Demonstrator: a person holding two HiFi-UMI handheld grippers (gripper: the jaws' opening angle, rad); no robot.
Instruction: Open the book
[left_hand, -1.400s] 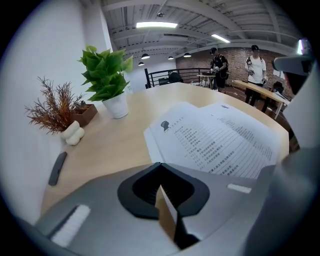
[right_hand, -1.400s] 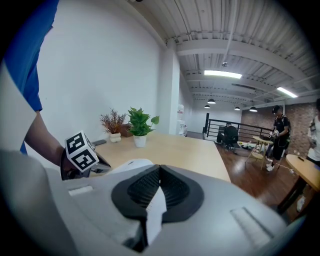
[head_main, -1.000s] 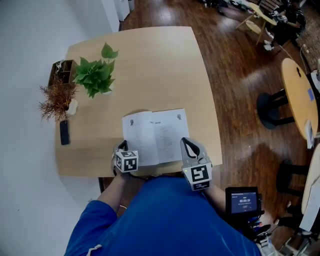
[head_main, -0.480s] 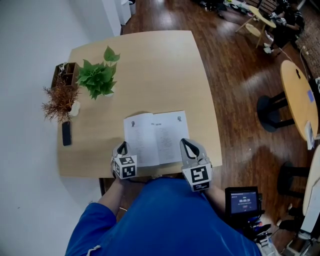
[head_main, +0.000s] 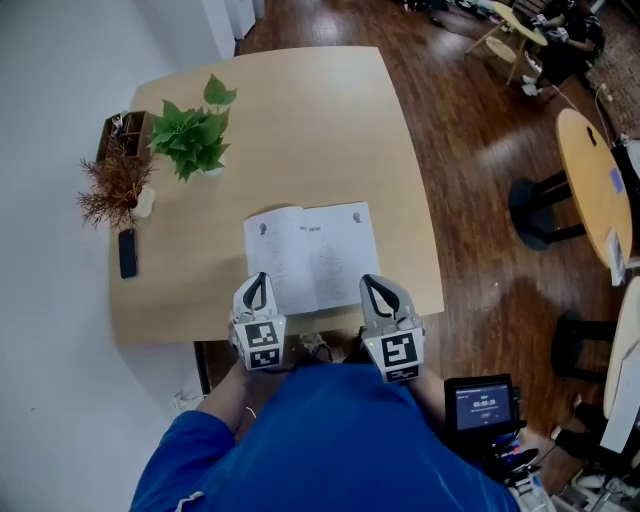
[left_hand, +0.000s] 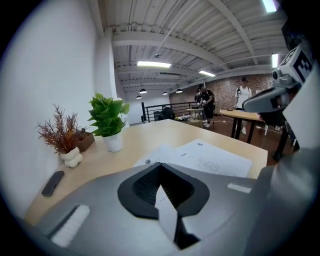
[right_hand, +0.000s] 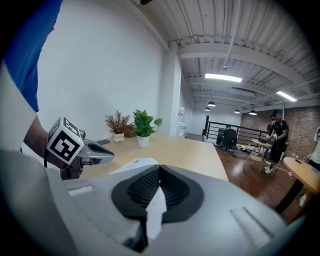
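Pale wooden counter (head_main: 300, 130) carries a white paper book (head_main: 312, 255), open and flat. Grey left gripper (head_main: 257, 279) and right gripper (head_main: 375, 284): fingers pressed together, at its near corners.

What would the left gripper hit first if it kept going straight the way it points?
Probably the open book, at its left page: the left gripper points slightly down at it with nothing between. Depth is unclear.

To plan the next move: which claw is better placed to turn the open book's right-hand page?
Probably the right claw: it sits at the near right corner of the open white paper book; the left claw is at its left edge. Both are shut.
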